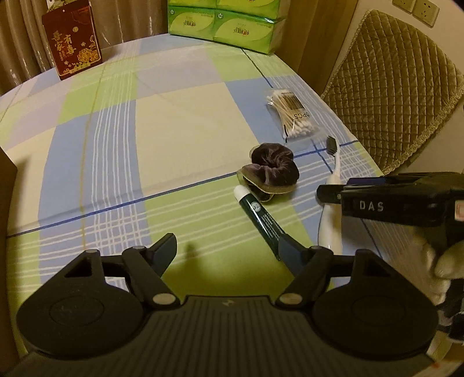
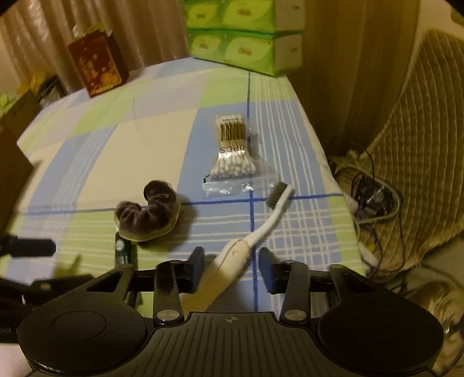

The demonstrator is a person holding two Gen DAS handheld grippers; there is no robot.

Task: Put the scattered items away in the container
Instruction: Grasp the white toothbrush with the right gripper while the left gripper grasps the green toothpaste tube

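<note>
Toothbrush (image 2: 261,229) lying flat near the right edge of the checked surface (image 1: 174,121), bristle head pointing away, thick white handle end sitting between the jaws of the right hand-held gripper (image 2: 232,262). Jaws apart there, with a gap showing on both sides of the handle, so nothing clamped yet. Left hand-held gripper (image 1: 226,242) likewise spread and holding nothing, its right finger over the tail of the dark green tube (image 1: 259,216).

Doing the pick well, as a judgement:
- Centre the handle between the pads before squeezing, and take the thick part rather than the thin neck.
- Come low enough for a full-pad grip, but avoid pinching the cloth.
- Lift straight up, so that the head clears the corner of the bag of cotton swabs (image 1: 293,116) just beside it.
- Keep well off the other hand-held gripper working close by.
- For the tube, shift sideways until the body lies between both pads, not under 1 finger; mind the scrunchie (image 1: 274,168) touching its white cap end.

Count of loose things: 1 toothbrush, 1 tube, 1 scrunchie, 1 bag of cotton swabs, so 4 in all, every 1 on the surface.

Container: possibly the brown box edge (image 1: 5,188) at far left; cannot tell for certain.

Further back: 1 red gift bag (image 1: 72,40), 1 stack of green tissue packs (image 1: 232,26).
</note>
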